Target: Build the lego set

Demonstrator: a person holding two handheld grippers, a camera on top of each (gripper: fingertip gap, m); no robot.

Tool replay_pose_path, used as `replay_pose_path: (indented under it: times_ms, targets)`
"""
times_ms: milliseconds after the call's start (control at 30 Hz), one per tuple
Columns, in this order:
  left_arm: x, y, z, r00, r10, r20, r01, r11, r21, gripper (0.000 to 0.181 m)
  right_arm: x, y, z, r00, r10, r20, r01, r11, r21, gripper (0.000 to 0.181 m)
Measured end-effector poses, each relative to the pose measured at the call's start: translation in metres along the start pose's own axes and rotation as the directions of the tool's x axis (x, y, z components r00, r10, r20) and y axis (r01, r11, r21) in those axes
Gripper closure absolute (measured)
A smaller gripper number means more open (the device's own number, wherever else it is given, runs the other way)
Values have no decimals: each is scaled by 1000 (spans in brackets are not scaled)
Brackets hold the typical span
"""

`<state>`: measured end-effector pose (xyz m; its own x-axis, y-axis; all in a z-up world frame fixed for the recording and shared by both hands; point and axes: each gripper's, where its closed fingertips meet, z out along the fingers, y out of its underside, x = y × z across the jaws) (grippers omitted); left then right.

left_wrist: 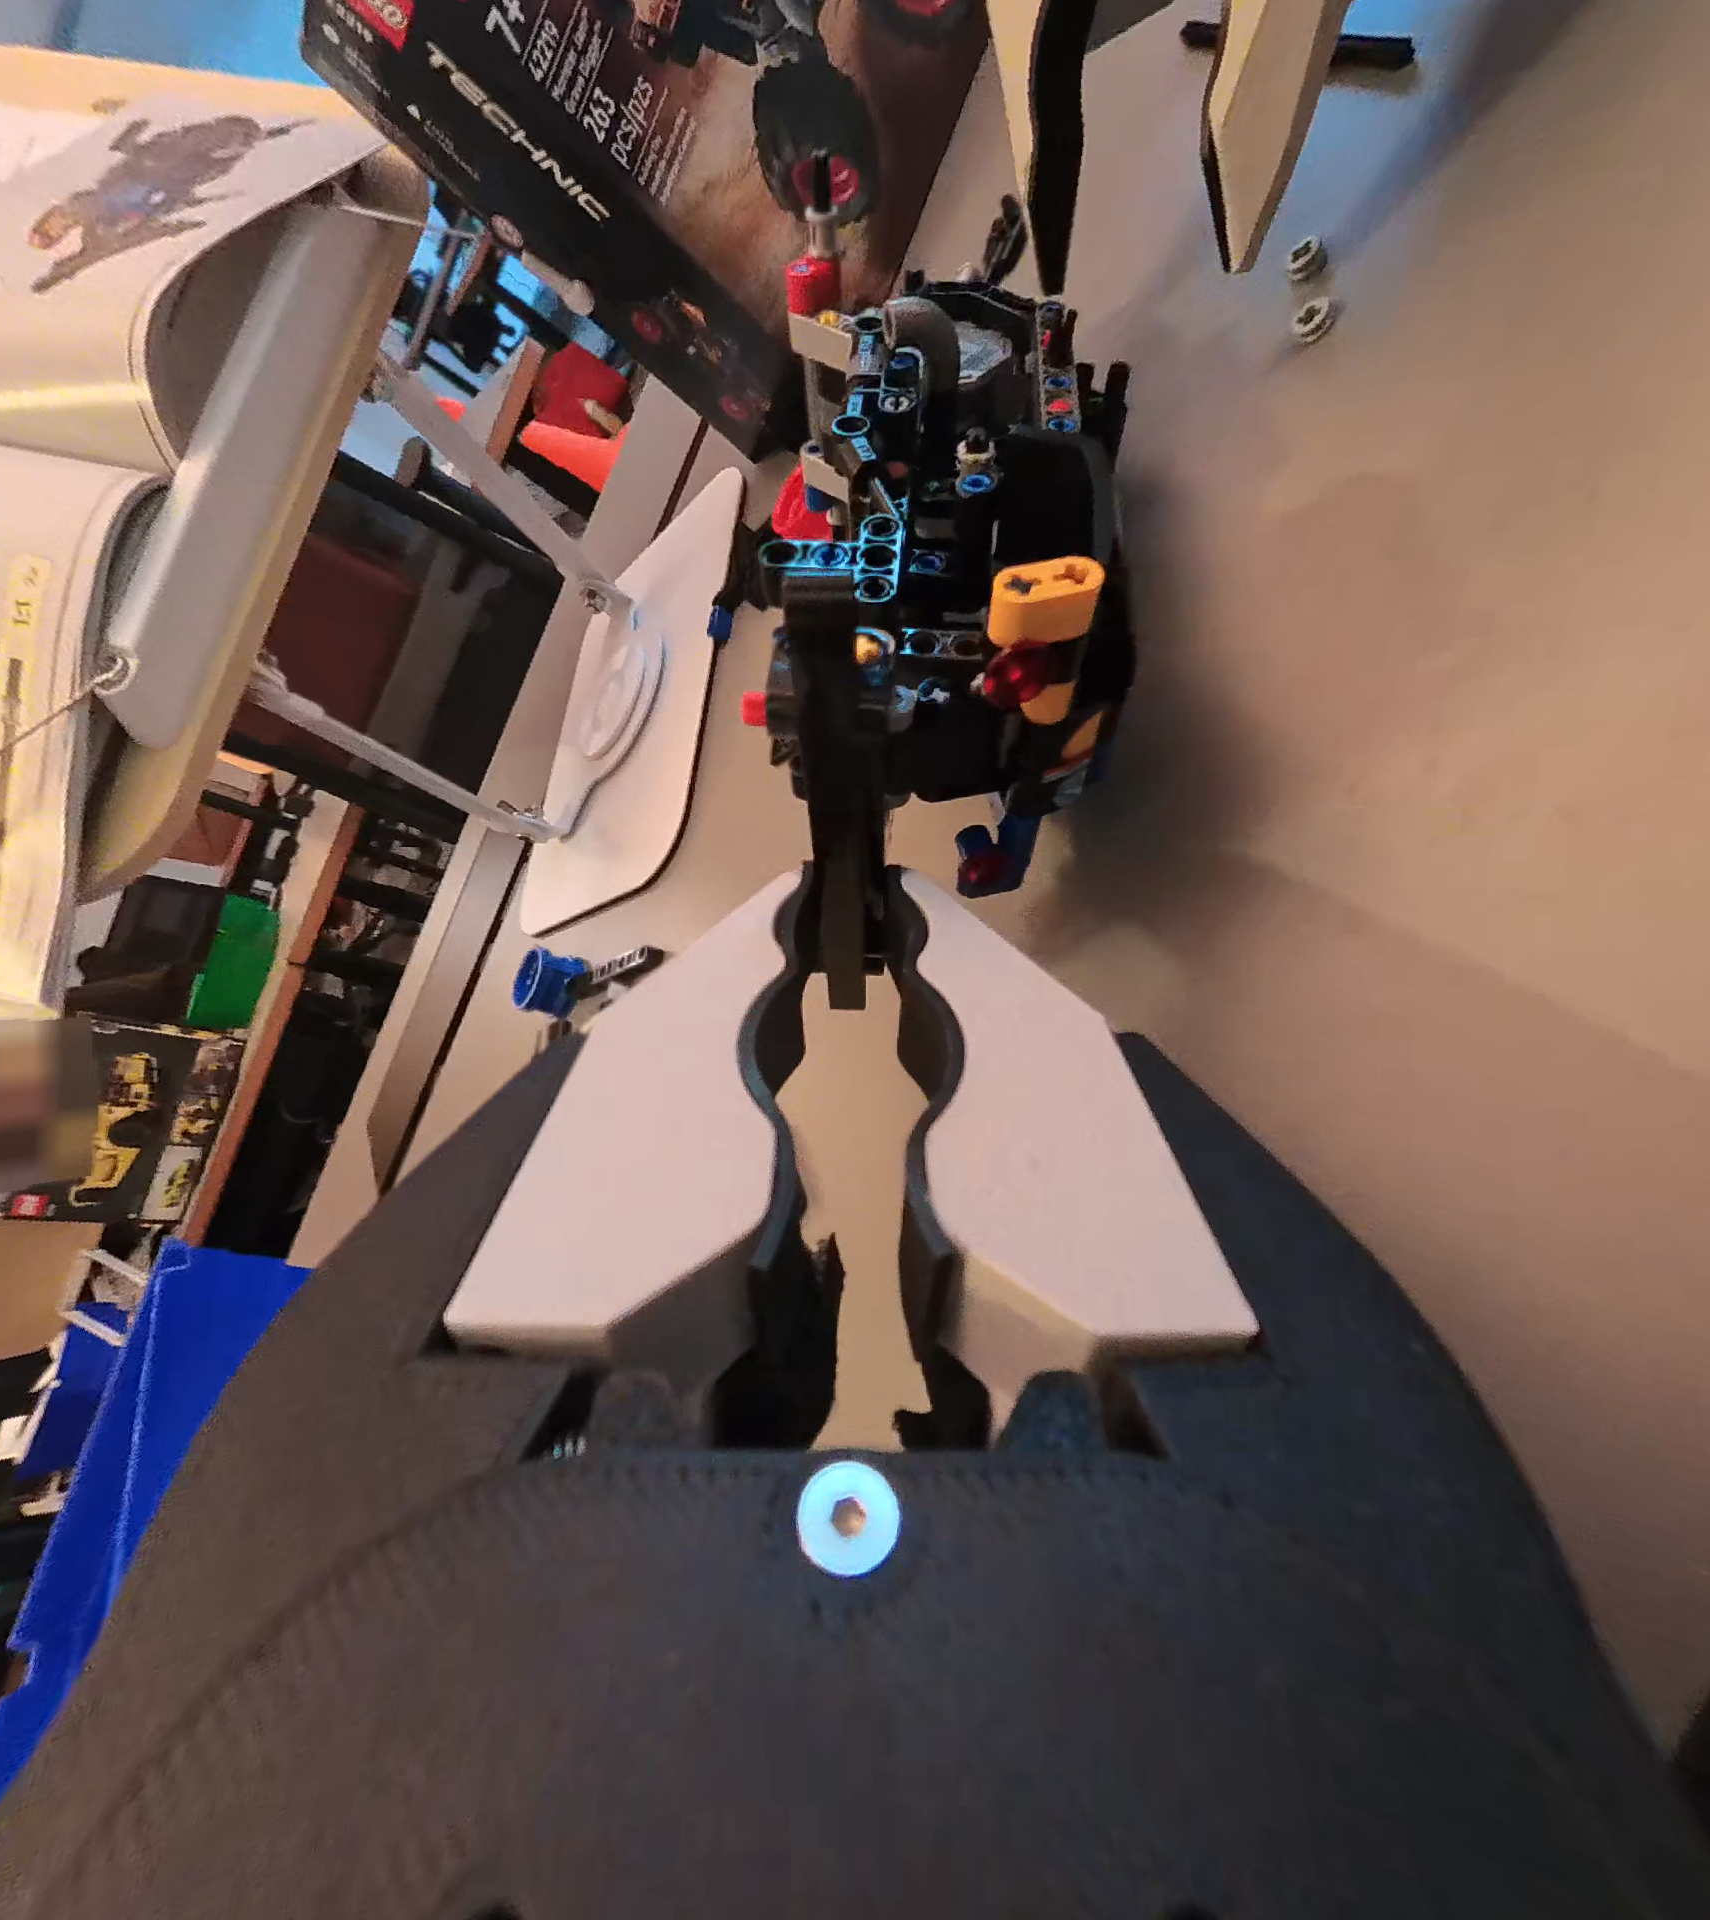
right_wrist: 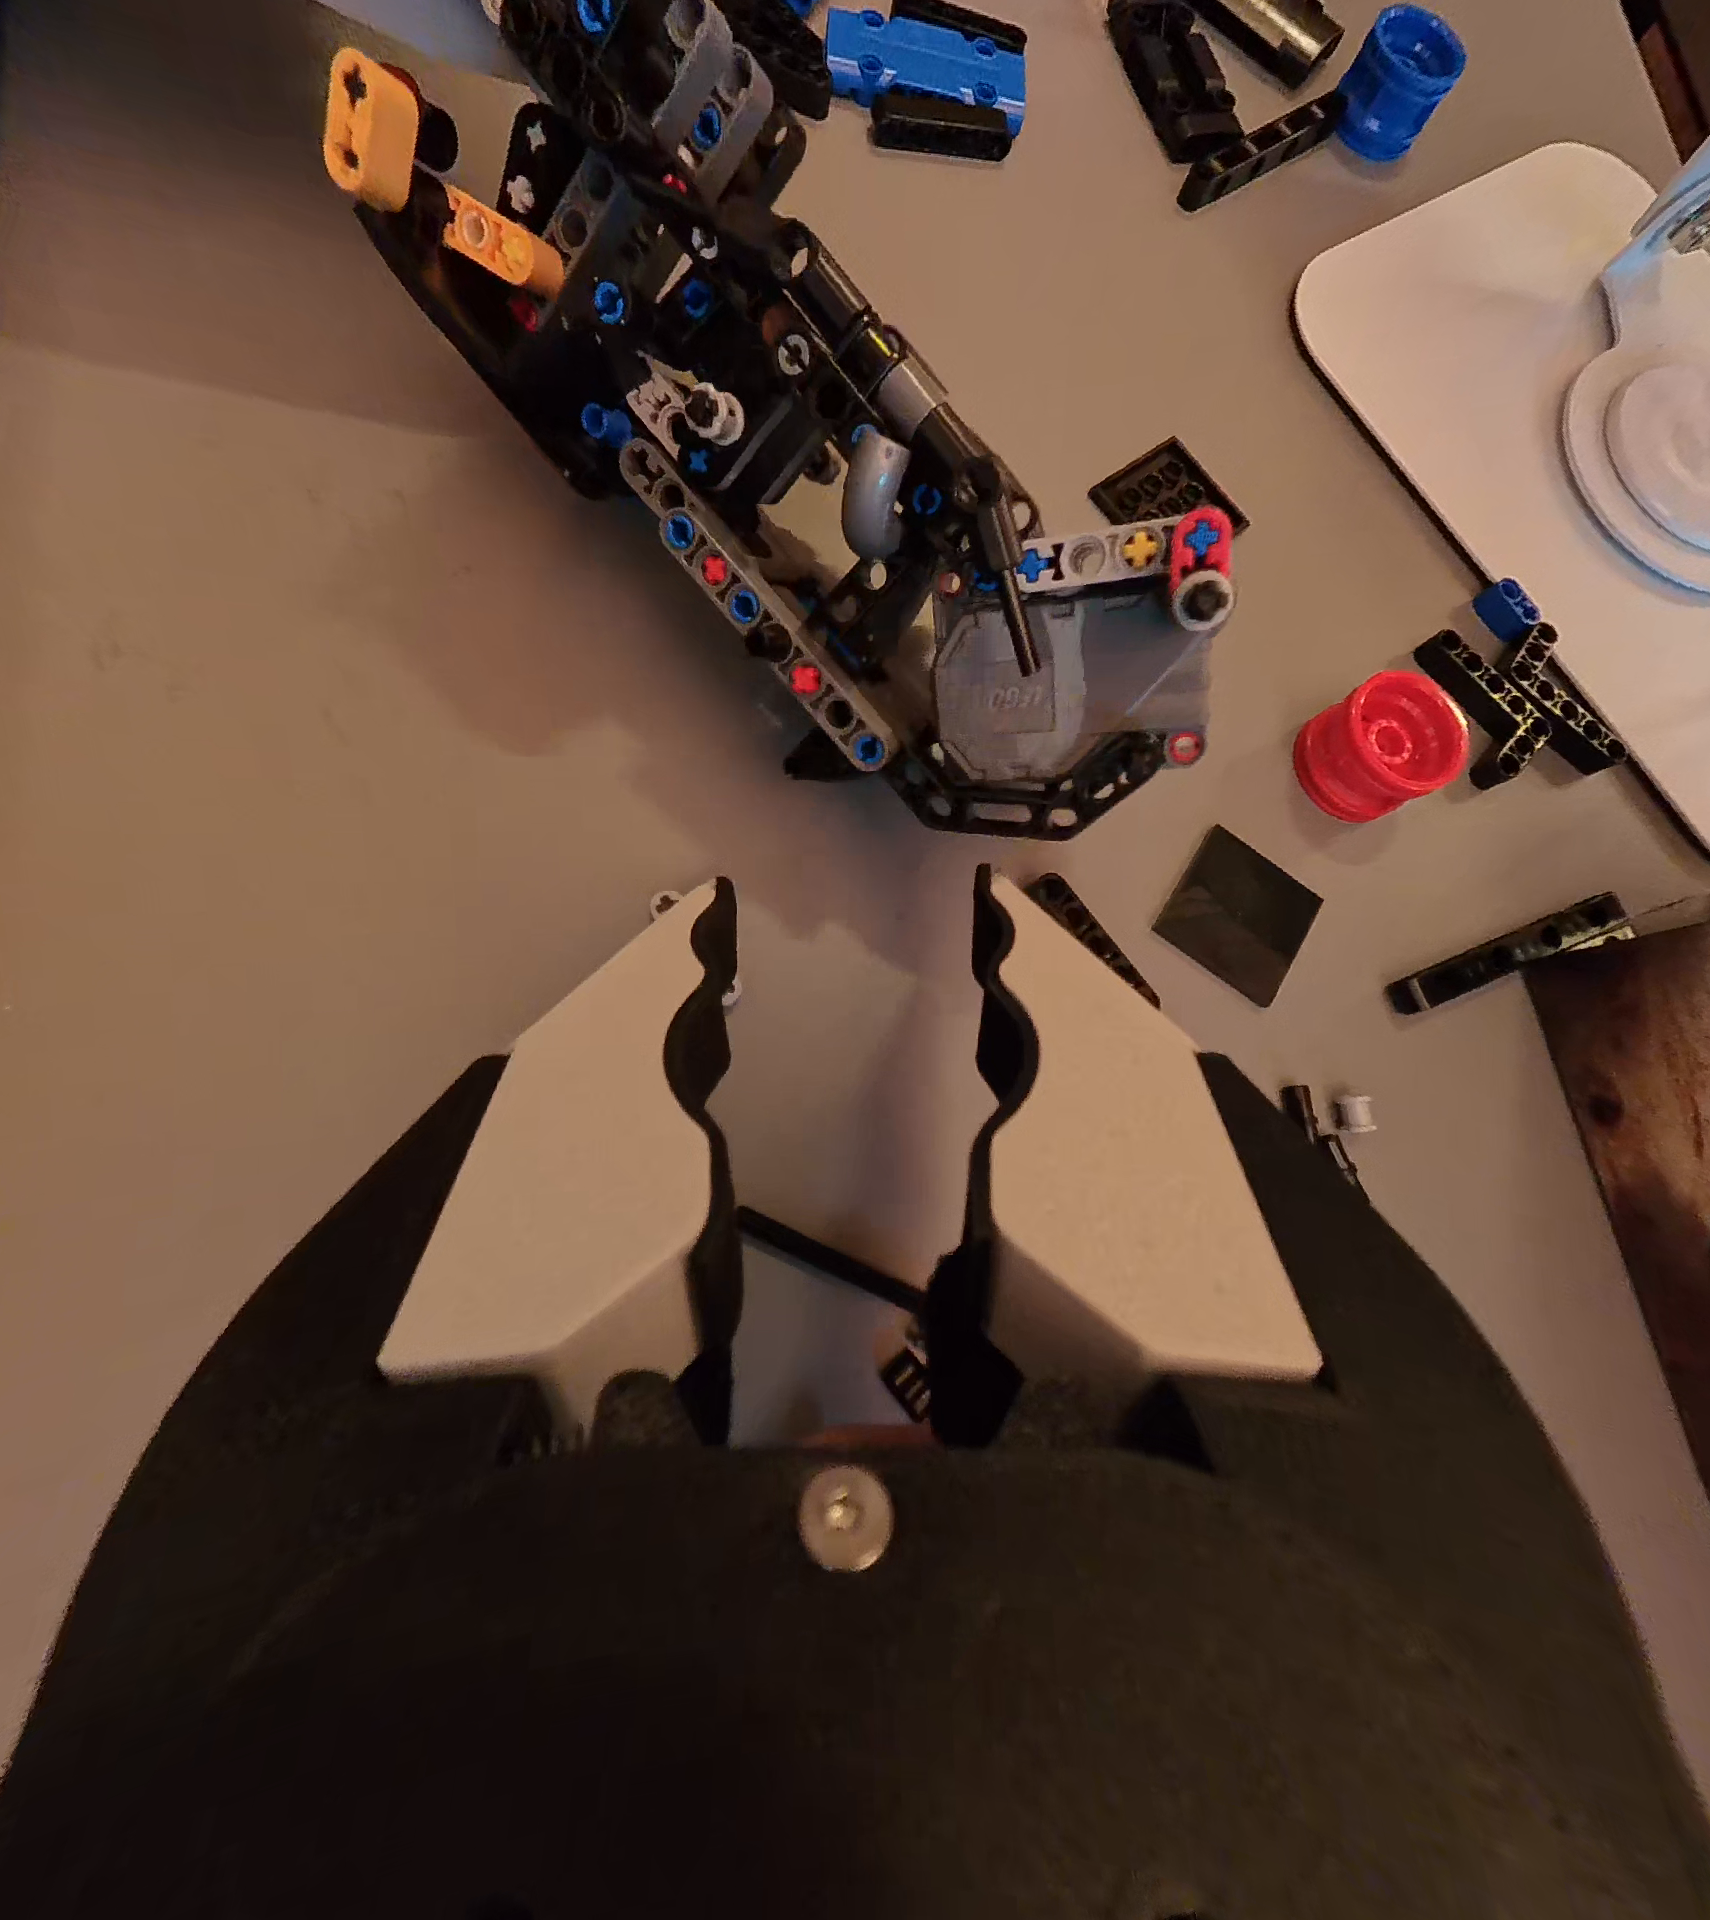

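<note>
The part-built Lego Technic model, black with blue pins and an orange piece, rests on the grey table. My left gripper is shut on a long black piece that reaches up into the model's near end. In the right wrist view the model lies diagonally ahead. My right gripper is open and empty, just short of the model's grey end. Its two white fingers also show at the top of the left wrist view, beyond the model.
Loose parts lie around: a red wheel hub, a blue hub, a blue block, black beams and a black tile. A white stand base sits right, holding the instruction booklet. The set box stands behind. About 15 cm separates my left fingertips from my right.
</note>
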<state>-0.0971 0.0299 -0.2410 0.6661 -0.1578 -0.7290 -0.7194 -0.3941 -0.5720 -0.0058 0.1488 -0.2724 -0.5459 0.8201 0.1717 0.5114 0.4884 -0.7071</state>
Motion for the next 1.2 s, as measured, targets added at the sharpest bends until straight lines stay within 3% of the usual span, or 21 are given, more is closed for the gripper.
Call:
replay_pose_path:
  times_ms: [300,1200]
  targets:
    - [-1,-5,-1,996,76,46,-76,997,-5,171,0,0,0,1000,0,-1,0,1000,2,137]
    - [0,-8,-1,992,104,68,-105,995,0,171,1,-1,0,1000,3,1,-3,1000,5,137]
